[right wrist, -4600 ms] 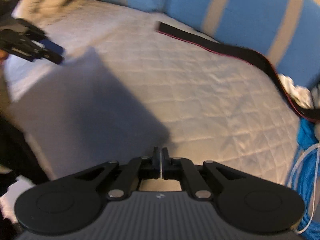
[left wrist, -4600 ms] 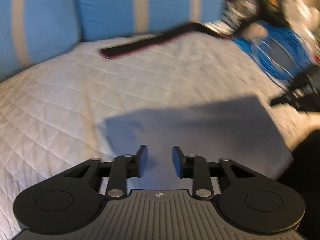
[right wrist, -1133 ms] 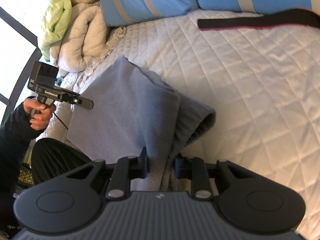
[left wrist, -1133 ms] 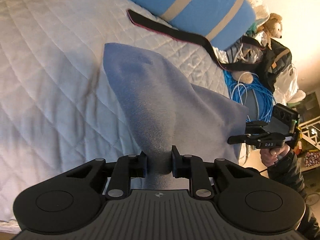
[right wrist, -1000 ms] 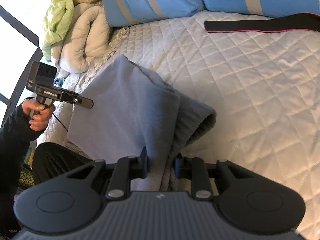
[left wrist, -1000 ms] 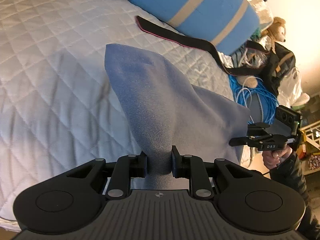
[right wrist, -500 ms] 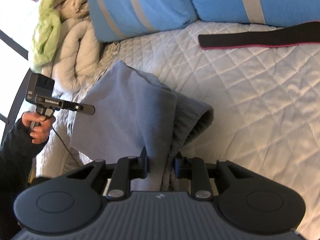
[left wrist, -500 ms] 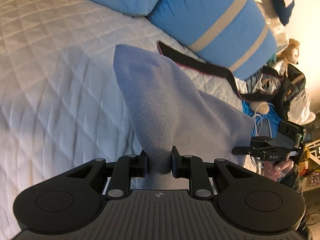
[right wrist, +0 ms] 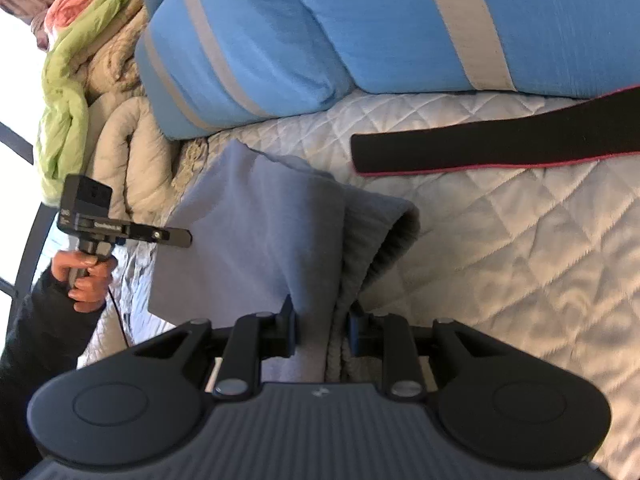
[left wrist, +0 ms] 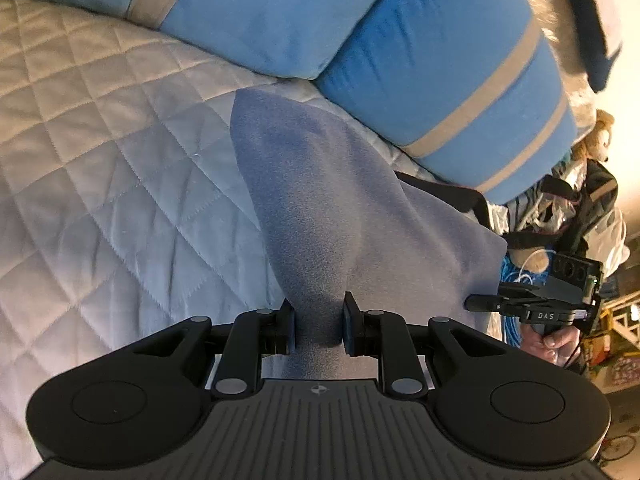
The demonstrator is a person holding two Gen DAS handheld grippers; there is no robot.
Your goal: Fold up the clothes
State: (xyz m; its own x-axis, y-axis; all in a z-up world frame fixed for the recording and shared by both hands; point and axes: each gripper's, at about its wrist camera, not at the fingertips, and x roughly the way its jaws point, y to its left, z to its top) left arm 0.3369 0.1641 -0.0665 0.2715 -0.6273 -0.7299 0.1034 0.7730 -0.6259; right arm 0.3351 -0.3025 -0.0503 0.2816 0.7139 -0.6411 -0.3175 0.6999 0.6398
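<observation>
A grey-blue fleece garment (left wrist: 320, 208) hangs lifted above the white quilted bed (left wrist: 100, 168). My left gripper (left wrist: 319, 326) is shut on one bunched edge of it. My right gripper (right wrist: 322, 330) is shut on the other edge, where a ribbed hem (right wrist: 376, 244) folds over. The cloth (right wrist: 256, 232) stretches between the two grippers. Each view shows the other gripper at the cloth's far corner: the right one in the left wrist view (left wrist: 476, 303), the left one in the right wrist view (right wrist: 186, 237).
Blue pillows with beige stripes (left wrist: 440, 60) lie along the bed's far side (right wrist: 360, 24). A black strap with a red edge (right wrist: 500, 140) lies on the quilt. Rolled beige and green blankets (right wrist: 100, 112) are at the left. Blue cable and a plush toy (left wrist: 596, 136) are at the right.
Both grippers have carried the lifted garment toward the pillows. The cloth's far corner now reaches the pillow edge and covers part of the strap in the left wrist view. Both grips are unchanged.
</observation>
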